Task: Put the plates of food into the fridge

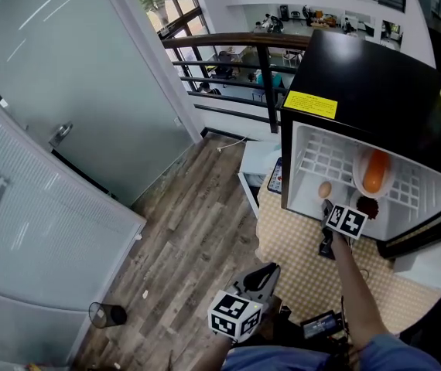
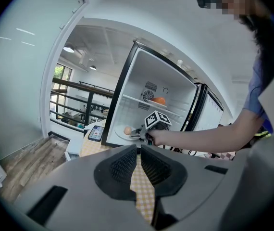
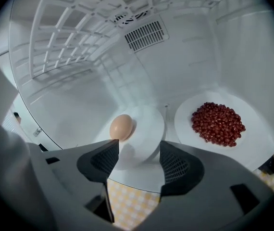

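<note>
The small black fridge (image 1: pixel 375 76) stands open. On its floor a white plate with a brown egg (image 3: pixel 121 127) sits next to a white plate of red beans (image 3: pixel 217 123). On the wire shelf above, a plate (image 1: pixel 362 154) holds an orange food piece (image 1: pixel 374 172). My right gripper (image 3: pixel 138 148) is at the fridge mouth, open, with the egg plate's near rim just ahead of its spread jaws and nothing pressed between them. My left gripper (image 2: pixel 138 150) hangs low by my body, shut and empty, pointing toward the fridge.
A yellow checked mat (image 1: pixel 305 261) lies in front of the fridge on the wood floor. A phone (image 1: pixel 275 175) rests on a low white table at the left. The fridge door (image 1: pixel 429 238) stands open at the right. A frosted glass wall (image 1: pixel 66 68) is at the left.
</note>
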Motion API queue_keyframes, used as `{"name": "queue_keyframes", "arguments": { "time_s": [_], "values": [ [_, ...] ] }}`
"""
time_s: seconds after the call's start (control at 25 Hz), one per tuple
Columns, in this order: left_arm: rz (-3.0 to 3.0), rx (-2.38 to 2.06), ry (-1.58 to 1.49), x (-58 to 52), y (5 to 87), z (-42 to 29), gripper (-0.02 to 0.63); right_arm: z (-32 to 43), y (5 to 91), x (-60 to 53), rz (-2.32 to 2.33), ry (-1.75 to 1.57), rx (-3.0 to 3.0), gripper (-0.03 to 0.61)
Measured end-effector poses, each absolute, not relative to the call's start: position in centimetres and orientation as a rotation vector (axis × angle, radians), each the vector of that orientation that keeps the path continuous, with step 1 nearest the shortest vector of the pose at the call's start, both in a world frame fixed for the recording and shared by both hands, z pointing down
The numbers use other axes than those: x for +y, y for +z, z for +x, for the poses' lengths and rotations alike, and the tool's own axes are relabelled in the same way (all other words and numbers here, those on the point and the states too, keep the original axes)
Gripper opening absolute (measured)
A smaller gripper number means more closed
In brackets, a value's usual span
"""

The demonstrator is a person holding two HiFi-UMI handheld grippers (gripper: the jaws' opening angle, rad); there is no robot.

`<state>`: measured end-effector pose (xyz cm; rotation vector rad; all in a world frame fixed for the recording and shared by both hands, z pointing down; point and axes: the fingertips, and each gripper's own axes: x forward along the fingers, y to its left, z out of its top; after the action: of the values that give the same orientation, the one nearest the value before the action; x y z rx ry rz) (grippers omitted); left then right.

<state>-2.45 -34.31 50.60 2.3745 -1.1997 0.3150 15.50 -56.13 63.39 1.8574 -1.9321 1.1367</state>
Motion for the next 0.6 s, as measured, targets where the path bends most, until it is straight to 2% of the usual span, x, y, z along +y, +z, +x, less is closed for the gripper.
{"name": "queue_keyframes", "arguments": {
  "time_s": [0.2,0.6],
  "values": [
    [2.377,-1.206,0.318,-34.0,50.6,-2.8,0.034,16.6,62.8,-55.5,1.89,1.052,-1.894,0.268],
    [2.394,-1.194,0.301,-33.5,50.2,-2.8,0.034,14.8,57.9,-50.9,1.776,1.118,-2.191,0.266]
  ]
}}
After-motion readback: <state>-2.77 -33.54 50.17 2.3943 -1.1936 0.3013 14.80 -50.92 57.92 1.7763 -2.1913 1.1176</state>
